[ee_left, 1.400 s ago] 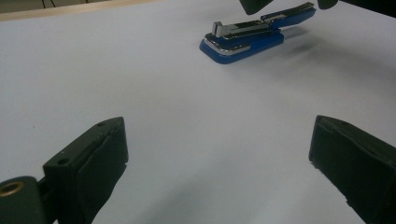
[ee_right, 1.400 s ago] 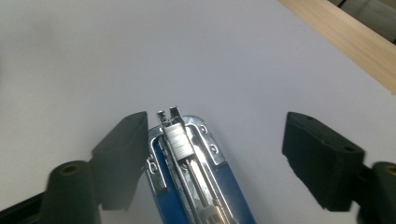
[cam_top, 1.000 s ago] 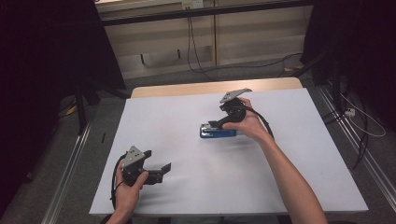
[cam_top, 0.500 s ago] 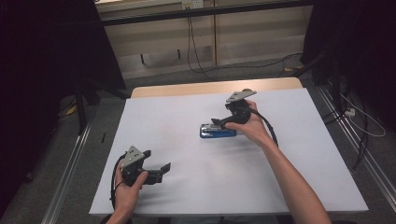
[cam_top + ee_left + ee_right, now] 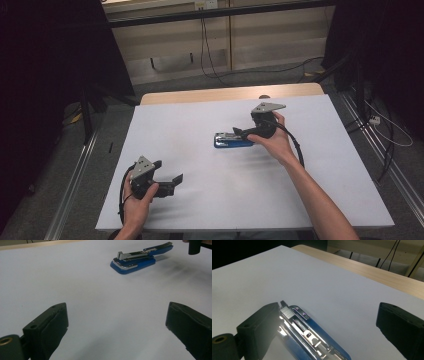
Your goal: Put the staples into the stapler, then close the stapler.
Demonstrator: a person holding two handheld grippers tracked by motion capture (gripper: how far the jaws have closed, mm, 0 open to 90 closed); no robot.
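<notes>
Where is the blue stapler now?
In the high view the blue stapler lies right of the white table's centre, at the tips of the open right gripper.

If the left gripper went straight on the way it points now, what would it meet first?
Probably the blue stapler. The left gripper is open, with bare white table ahead of it. The stapler lies a little right of centre in its view, so it might slip past its near end.

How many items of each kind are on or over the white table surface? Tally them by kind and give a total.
Blue stapler: 1
Hand-held grippers, both with jaws open: 2, namely left gripper and right gripper
Total: 3
</notes>
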